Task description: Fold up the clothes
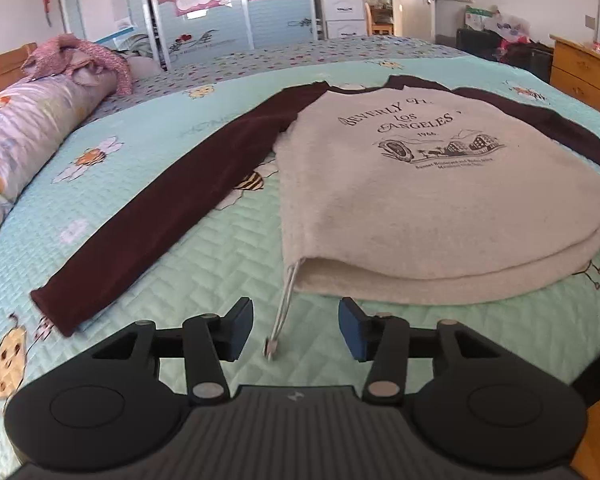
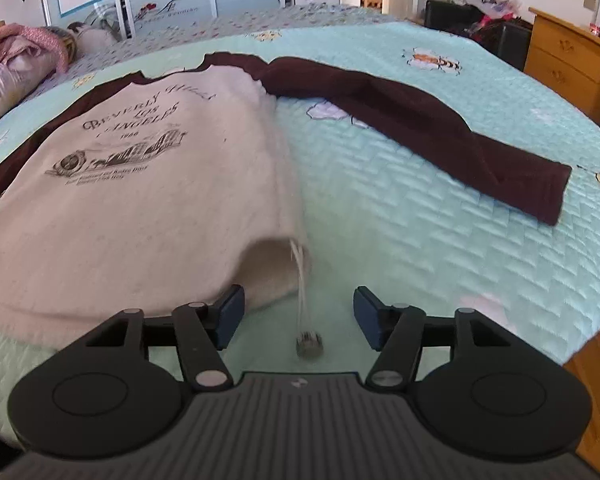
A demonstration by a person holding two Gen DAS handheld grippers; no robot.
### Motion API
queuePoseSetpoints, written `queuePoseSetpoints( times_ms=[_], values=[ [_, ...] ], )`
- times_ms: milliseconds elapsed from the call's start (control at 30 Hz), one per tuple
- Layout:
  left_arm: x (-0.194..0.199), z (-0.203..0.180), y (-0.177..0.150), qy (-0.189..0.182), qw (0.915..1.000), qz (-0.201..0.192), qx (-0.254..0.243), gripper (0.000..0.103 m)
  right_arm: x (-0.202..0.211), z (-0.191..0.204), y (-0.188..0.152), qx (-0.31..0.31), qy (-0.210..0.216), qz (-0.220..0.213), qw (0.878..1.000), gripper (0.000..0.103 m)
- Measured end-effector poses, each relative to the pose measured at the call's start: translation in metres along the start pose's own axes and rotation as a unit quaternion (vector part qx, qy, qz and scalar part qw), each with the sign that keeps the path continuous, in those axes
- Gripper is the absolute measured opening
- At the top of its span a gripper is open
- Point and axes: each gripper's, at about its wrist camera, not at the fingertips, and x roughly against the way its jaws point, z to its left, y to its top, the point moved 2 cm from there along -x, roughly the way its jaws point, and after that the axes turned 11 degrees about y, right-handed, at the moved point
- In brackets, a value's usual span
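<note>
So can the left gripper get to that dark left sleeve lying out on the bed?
Probably yes. The left gripper is open and empty, and the dark sleeve lies flat on the quilt with its cuff close by, nothing lying over it.

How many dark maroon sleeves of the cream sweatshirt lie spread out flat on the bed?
2. One dark maroon sleeve stretches out on the left side of the cream printed sweatshirt over the mint quilted bedspread; the other sleeve stretches out on its right side.
</note>
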Motion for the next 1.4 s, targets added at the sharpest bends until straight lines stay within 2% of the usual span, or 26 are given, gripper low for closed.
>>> queuePoseSetpoints(
  times_ms=[100, 200, 300, 467, 700, 833, 967, 1200, 1300, 1400],
  values=[
    [0.012, 0.007, 0.003, -0.005, 0.9994, -0.017, 0.031, 0.052, 0.019, -0.005, 0.001, -0.028, 0.014, -0.016, 0.999, 0.063],
    [0.016, 0.007, 0.015, -0.001, 0.9982, -0.040, 0.045, 0.059, 0.037, -0.003, 0.011, -0.047, 0.038, -0.061, 0.996, 0.065],
    [0.015, 0.001, 0.028, 0.000, 0.9973, -0.052, 0.051, 0.061, 0.044, 0.005, 0.023, -0.053, 0.051, -0.106, 0.992, 0.076],
    [0.019, -0.014, 0.039, -0.025, 0.9961, -0.064, 0.055, 0.062, 0.032, 0.021, 0.034, -0.048, 0.074, -0.119, 0.989, 0.077],
    [0.015, -0.035, 0.033, -0.041, 0.9974, -0.054, 0.025, 0.065, 0.003, 0.028, 0.023, -0.040, 0.073, -0.078, 0.993, 0.077],
    [0.009, -0.032, 0.029, -0.028, 0.9981, -0.042, 0.035, 0.065, -0.002, 0.020, 0.012, -0.058, 0.063, -0.063, 0.994, 0.077],
    [0.002, -0.018, 0.021, -0.021, 0.9969, -0.021, 0.073, 0.065, 0.006, 0.004, 0.004, -0.095, 0.066, -0.065, 0.991, 0.077],
    [-0.005, 0.001, 0.000, -0.021, 0.9915, 0.019, 0.127, 0.065, 0.019, -0.028, -0.005, -0.179, 0.073, -0.089, 0.977, 0.077],
    [-0.004, -0.005, -0.002, -0.026, 0.9917, 0.027, 0.123, 0.065, 0.021, -0.027, -0.004, -0.194, 0.075, -0.092, 0.974, 0.077],
    [-0.002, -0.018, 0.003, -0.022, 0.9945, 0.030, 0.098, 0.065, 0.020, -0.010, -0.002, -0.170, 0.089, -0.081, 0.978, 0.077]
  ],
)
